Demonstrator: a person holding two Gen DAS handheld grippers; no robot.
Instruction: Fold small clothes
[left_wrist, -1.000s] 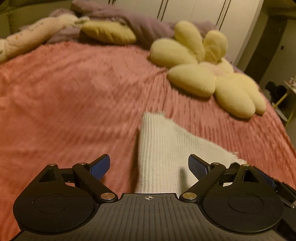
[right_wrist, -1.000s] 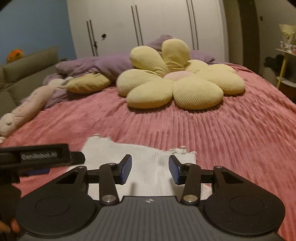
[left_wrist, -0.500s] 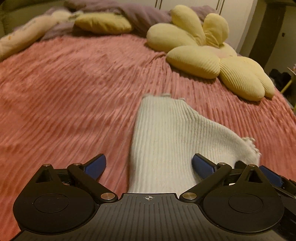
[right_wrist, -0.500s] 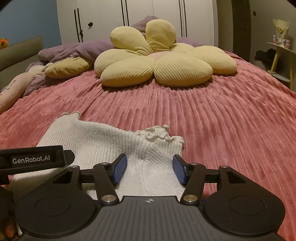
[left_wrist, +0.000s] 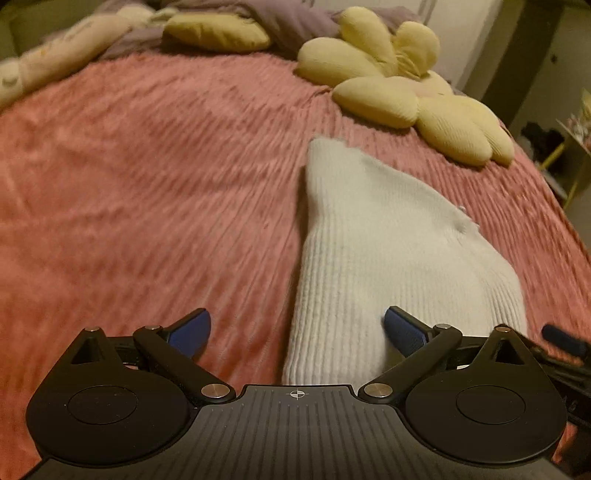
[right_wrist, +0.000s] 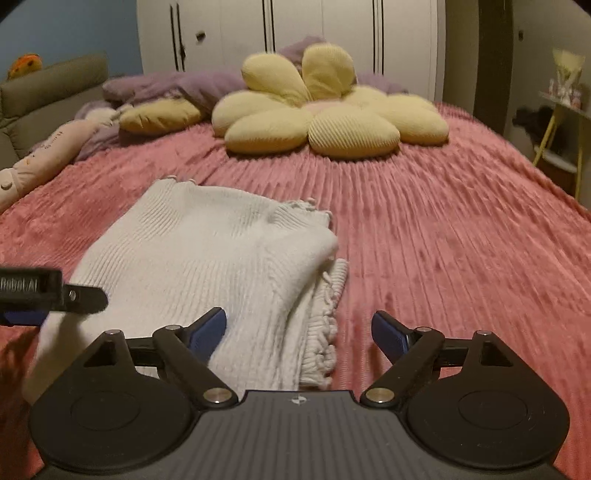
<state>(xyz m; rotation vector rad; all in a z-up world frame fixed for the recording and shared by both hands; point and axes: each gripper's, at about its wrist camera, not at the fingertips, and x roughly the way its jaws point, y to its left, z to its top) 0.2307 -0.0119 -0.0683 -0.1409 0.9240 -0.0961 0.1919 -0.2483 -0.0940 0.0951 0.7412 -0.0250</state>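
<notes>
A small white ribbed knit garment lies folded on the pink bedspread. In the right wrist view the garment shows a folded layer on top and a frilled hem at its right edge. My left gripper is open, its jaws wide on either side of the garment's near left edge. My right gripper is open over the garment's near right edge and holds nothing. The left gripper's body shows at the left of the right wrist view.
A yellow flower-shaped cushion lies at the far side of the bed. A yellow pillow, purple bedding and a long pink plush lie at the far left. White wardrobes stand behind. A yellow side table stands right.
The right gripper's jaws have opened wide. The garment now lies folded with its top layer over the frilled hem. Both grippers have shifted slightly relative to it.
</notes>
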